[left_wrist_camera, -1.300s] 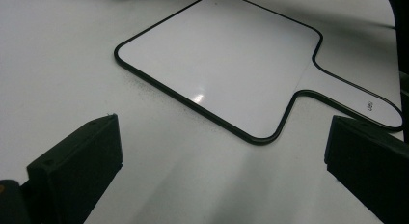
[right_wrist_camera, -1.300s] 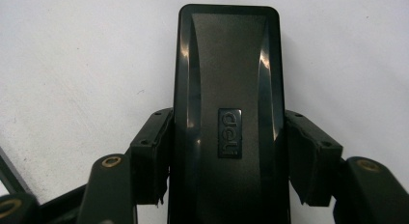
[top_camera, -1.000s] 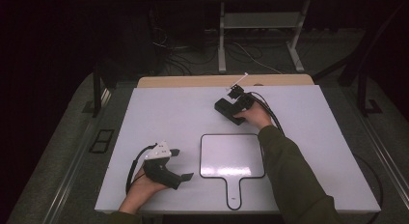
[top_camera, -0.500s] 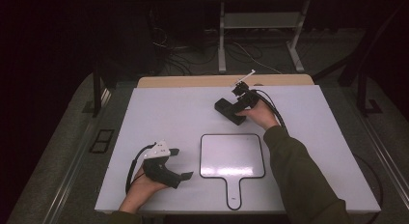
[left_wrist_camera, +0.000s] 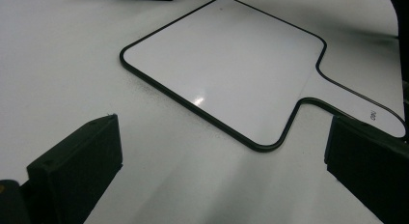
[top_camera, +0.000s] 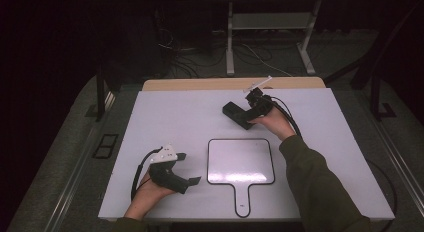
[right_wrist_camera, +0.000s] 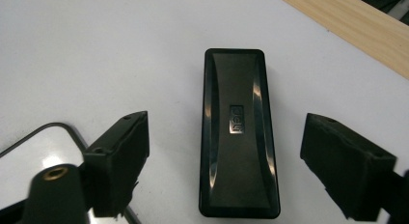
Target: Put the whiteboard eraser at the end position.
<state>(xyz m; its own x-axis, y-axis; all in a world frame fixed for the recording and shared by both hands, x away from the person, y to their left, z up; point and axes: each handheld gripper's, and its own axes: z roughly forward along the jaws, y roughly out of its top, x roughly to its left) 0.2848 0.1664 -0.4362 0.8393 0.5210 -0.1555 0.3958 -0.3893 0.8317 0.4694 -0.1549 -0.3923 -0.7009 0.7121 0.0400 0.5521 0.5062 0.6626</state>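
A black whiteboard eraser (top_camera: 234, 113) lies on the far middle of the white table (top_camera: 170, 112). My right gripper (top_camera: 246, 112) hovers just right of and over it. In the right gripper view the eraser (right_wrist_camera: 239, 132) lies lengthwise between the open jaws of that gripper (right_wrist_camera: 226, 142), with a gap on each side. A small paddle-shaped whiteboard (top_camera: 241, 161) lies flat near the front, handle toward the person. My left gripper (top_camera: 188, 168) rests on the table left of it, open and holding nothing. In the left gripper view the whiteboard (left_wrist_camera: 226, 64) lies just beyond that gripper's (left_wrist_camera: 223, 137) fingertips.
A wooden strip (top_camera: 200, 84) runs along the table's far edge. Cables and a metal stand (top_camera: 270, 22) sit on the dark floor behind. The right gripper's cable (top_camera: 289, 117) trails along the wrist.
The right hand has shifted slightly to the right and turned over the eraser, which has stayed in place. The left gripper and the whiteboard have not moved.
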